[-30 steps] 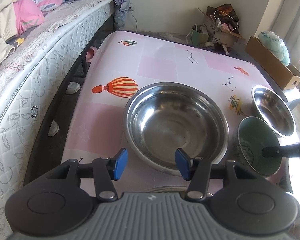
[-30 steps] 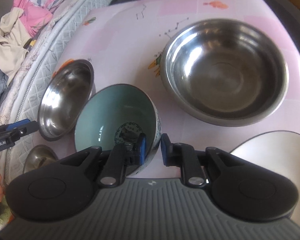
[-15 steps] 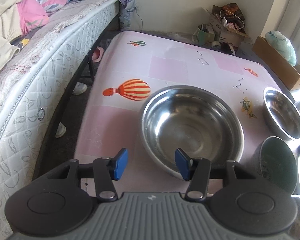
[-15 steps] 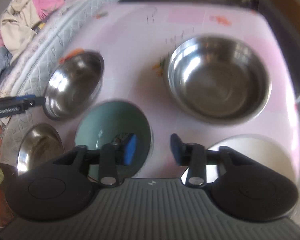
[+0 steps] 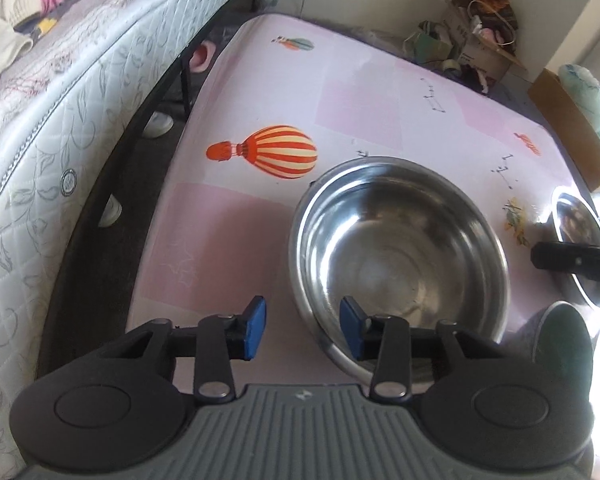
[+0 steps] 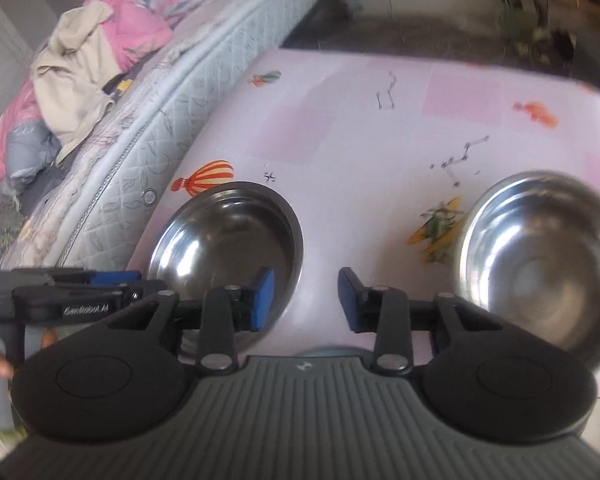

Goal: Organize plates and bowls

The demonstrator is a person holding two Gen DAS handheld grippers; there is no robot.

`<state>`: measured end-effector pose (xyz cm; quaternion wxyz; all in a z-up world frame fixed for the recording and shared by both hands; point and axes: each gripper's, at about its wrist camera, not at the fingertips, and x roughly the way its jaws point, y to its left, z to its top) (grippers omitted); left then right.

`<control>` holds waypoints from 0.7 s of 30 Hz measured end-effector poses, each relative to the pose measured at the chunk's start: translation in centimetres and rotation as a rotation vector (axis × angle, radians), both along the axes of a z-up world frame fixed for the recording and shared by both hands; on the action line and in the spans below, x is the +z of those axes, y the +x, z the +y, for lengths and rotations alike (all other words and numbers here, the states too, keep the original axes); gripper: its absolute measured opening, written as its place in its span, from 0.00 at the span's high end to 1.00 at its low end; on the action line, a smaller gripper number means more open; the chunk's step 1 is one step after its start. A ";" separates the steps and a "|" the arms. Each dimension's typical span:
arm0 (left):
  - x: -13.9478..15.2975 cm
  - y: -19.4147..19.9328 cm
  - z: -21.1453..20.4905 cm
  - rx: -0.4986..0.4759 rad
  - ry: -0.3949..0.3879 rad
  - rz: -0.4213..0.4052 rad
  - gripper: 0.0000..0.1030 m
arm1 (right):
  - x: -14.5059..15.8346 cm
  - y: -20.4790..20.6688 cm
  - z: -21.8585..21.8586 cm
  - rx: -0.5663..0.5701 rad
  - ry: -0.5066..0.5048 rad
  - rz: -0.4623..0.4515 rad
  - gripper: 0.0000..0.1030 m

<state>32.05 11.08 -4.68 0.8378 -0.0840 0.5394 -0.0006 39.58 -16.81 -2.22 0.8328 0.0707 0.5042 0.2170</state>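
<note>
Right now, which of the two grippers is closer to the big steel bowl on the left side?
Left. The left gripper sits at the big steel bowl, one finger over its near rim. The right gripper hangs open, farther off, between the two steel bowls.

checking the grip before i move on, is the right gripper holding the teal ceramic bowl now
No, the right gripper is open with nothing between its blue pads, only pink tablecloth.

mattress [image 5: 60, 92] left | clothes [image 6: 80, 64] on it | cardboard boxes [image 5: 484, 40] behind table [image 5: 360, 92]
</note>
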 end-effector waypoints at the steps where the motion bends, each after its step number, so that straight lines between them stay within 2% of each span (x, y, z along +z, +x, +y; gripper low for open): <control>1: -0.2 0.2 0.1 0.003 0.003 0.011 0.67 | -0.5 0.4 0.5 -0.006 -0.001 0.008 0.70; 5: -0.6 0.7 0.0 -0.007 0.002 0.029 0.73 | -2.2 1.4 1.1 -0.025 0.015 0.060 0.74; 8: -0.7 0.9 -0.3 -0.008 -0.006 0.031 0.82 | -3.2 1.8 1.3 -0.033 0.023 0.091 0.76; 13: -0.8 1.1 -0.8 0.004 0.013 0.027 0.83 | -4.2 2.2 1.5 -0.024 0.057 0.124 0.84; 15: -0.7 1.2 -0.9 0.007 0.018 0.030 0.83 | -4.3 2.2 1.8 -0.009 0.068 0.128 0.92; 21: -0.4 1.1 -1.3 0.010 0.034 0.024 0.83 | -4.1 2.2 2.3 -0.004 0.060 0.113 0.93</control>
